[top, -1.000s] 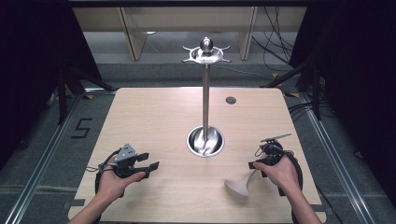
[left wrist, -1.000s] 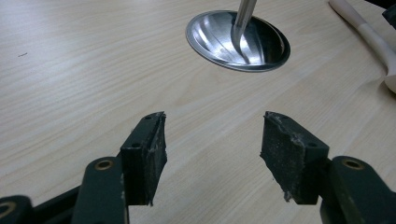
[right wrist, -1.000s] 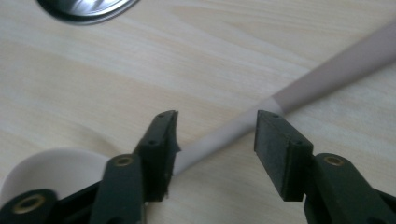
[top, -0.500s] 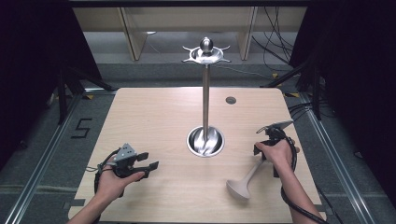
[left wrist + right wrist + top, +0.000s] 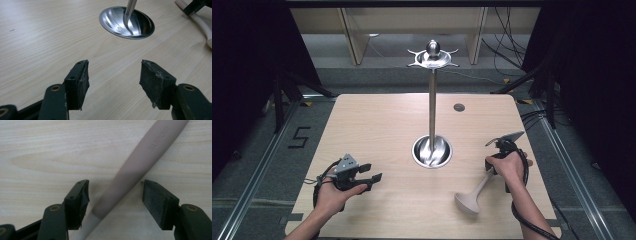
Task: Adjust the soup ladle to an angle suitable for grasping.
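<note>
On the near right part of the light wooden table (image 5: 377, 125) lies a beige plastic ladle (image 5: 473, 194). The right gripper (image 5: 113, 195) stands open around its handle, not touching. Next it likely must close. The left gripper (image 5: 113, 75) rests open, empty, near the steel hanging stand (image 5: 432, 100).

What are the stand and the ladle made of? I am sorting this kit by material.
Stand: polished metal, likely stainless steel; its dish base mirrors the pole. Ladle: matte beige-grey, probably silicone or plastic; its handle shows no glare and bears embossed lettering. Table: pale wood-grain, perhaps laminate.
</note>
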### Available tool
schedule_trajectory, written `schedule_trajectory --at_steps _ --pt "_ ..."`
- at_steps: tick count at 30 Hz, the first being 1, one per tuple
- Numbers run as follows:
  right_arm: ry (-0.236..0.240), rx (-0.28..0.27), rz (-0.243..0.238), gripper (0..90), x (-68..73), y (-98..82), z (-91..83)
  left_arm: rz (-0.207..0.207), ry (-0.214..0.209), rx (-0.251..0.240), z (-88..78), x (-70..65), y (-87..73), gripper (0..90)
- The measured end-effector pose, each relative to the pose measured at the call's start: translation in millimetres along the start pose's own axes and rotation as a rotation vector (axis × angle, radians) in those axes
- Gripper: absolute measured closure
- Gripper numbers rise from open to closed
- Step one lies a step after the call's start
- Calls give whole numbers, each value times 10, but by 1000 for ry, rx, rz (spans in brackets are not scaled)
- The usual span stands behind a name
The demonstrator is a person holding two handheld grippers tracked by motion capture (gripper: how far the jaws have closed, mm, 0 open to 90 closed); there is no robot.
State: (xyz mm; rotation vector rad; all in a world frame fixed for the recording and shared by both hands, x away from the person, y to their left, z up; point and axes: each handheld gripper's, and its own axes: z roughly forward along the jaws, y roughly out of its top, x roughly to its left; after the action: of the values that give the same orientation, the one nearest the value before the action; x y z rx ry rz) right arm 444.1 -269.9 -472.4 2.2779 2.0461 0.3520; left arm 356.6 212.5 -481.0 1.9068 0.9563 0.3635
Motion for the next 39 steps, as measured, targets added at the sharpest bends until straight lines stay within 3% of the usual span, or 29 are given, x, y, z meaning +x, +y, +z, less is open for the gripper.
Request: schedule_trajectory --at_steps 1,2,4,5,6,9,10,11,12,14,15,19,20,22,23,24,26,28,29,36,39 --pt "-14 5 73 401 59 8 12 4 1 5 -3 4 0 392" --pt "-29 30 52 427 58 19 -1 7 1 2 -6 3 2 392" --pt "-68 31 -83 473 -13 43 3 6 1 2 -8 1 2 392" --pt "-57 22 -44 498 28 58 8 7 -3 5 -11 6 3 392" --pt "-78 34 -81 503 11 57 9 5 -3 2 -11 6 1 392" --pt "-92 50 -96 514 29 69 5 5 -3 2 -12 8 1 392" --pt "-84 34 -46 527 74 75 16 5 -3 3 -12 6 1 392" --pt "-100 40 -132 552 28 65 19 6 -6 2 -12 6 1 392" --pt "-78 59 -66 585 83 82 1 3 -7 -1 -10 2 1 392" --pt "-60 60 -71 620 91 87 0 8 -5 3 -13 6 1 392" --pt "-53 63 -114 679 82 92 11 6 -4 2 -14 8 0 392" --pt "-4 70 -91 728 87 98 2 7 -3 2 -14 11 -3 392" --pt "30 34 -70 737 110 83 13 7 -5 3 -11 9 -2 392" --pt "29 32 -68 737 109 72 12 -1 -4 -2 -5 -3 -3 392" --pt "72 11 -78 737 80 38 -17 8 2 1 -5 -7 -1 391" --pt "106 28 56 737 172 4 -59 9 -5 3 -1 -8 -1 391" --pt "106 -28 -100 737 67 -22 -124 5 7 3 -4 -27 4 390" --pt "142 -89 -175 737 50 -84 -230 20 3 -5 -7 -21 10 389" --pt "180 -113 -201 737 52 -123 -299 13 3 -9 -5 -26 9 389" --pt "229 -332 -380 737 -37 -345 -639 32 21 7 -6 -53 9 389" --pt "270 -433 -416 737 -53 -447 -723 38 14 7 10 -62 6 389"
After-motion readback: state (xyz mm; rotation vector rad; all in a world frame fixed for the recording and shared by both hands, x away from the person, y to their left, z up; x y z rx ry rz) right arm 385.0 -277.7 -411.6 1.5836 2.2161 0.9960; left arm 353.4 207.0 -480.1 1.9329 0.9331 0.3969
